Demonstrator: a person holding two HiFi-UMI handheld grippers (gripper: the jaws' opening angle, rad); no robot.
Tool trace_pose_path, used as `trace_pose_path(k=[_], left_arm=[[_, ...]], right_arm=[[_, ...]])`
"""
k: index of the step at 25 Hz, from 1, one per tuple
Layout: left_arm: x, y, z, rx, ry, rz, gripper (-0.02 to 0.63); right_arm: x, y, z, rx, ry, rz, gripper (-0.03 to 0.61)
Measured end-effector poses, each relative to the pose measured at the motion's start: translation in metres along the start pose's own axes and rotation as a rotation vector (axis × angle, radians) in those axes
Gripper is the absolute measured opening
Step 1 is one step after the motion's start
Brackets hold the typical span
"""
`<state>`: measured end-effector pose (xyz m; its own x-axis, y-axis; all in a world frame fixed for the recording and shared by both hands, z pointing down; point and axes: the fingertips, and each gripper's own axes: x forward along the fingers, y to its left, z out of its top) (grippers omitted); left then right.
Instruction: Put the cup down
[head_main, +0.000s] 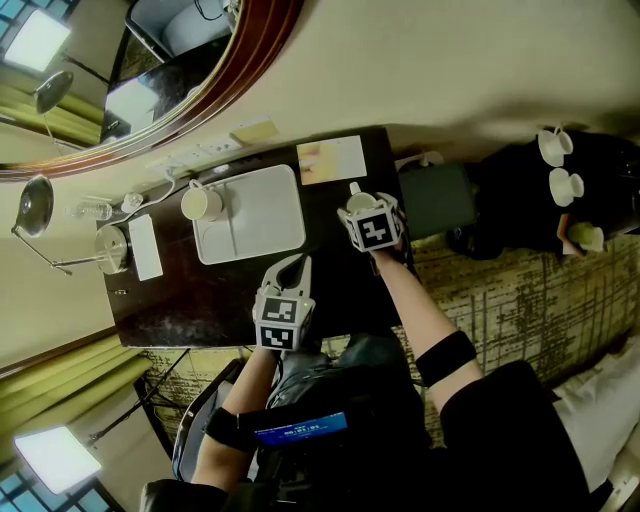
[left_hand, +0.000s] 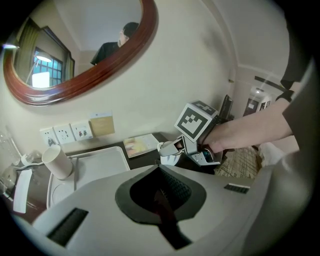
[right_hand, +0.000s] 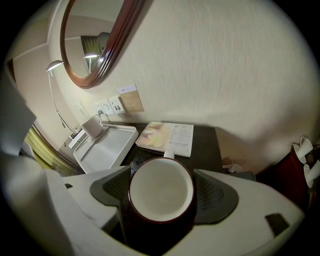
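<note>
While your right tool (head_main: 368, 208) points steeply down near the right edge of the dark surface (head_main: 200, 300), its two pads are closed against the sides of the cup (right_hand: 161, 189), which sits upright between them with its open mouth facing the right gripper view. That cup is dark on the outside and white inside, and it sits close to the far right corner, just in front of the booklet (head_main: 332, 160) that lies flat along the far edge by the wall. You cannot tell from any view whether the cup's base is resting on the surface or is just above it. Your left tool (left_hand: 160, 170) is over the middle of the near edge, with its pads pressed together and nothing between them. Beyond it, a white tray (head_main: 285, 235) lies against the far edge, left of the booklet. A white mug (head_main: 200, 202) stands at the tray's left end. An oval mirror (head_main: 200, 90) hangs on the wall above.
</note>
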<state>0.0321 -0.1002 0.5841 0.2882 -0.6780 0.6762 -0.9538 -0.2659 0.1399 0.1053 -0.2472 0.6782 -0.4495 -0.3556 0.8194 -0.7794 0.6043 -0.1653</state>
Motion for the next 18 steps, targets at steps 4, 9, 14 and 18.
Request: trace_pose_path(k=[4, 9, 14, 18], left_arm=[[-0.008, 0.005, 0.000, 0.004, -0.011, -0.002, 0.003], [-0.019, 0.005, -0.001, 0.007, -0.025, -0.013, 0.003], [-0.036, 0.010, -0.004, 0.009, -0.046, -0.021, 0.003], [-0.053, 0.020, -0.016, 0.007, -0.046, -0.023, 0.003]], right_arm=[[-0.010, 0.006, 0.001, 0.010, -0.002, -0.002, 0.396], [-0.030, 0.016, 0.001, 0.015, -0.009, -0.015, 0.394], [-0.049, 0.030, 0.001, 0.032, -0.022, -0.028, 0.394], [-0.059, 0.058, -0.003, 0.061, -0.037, 0.006, 0.394]])
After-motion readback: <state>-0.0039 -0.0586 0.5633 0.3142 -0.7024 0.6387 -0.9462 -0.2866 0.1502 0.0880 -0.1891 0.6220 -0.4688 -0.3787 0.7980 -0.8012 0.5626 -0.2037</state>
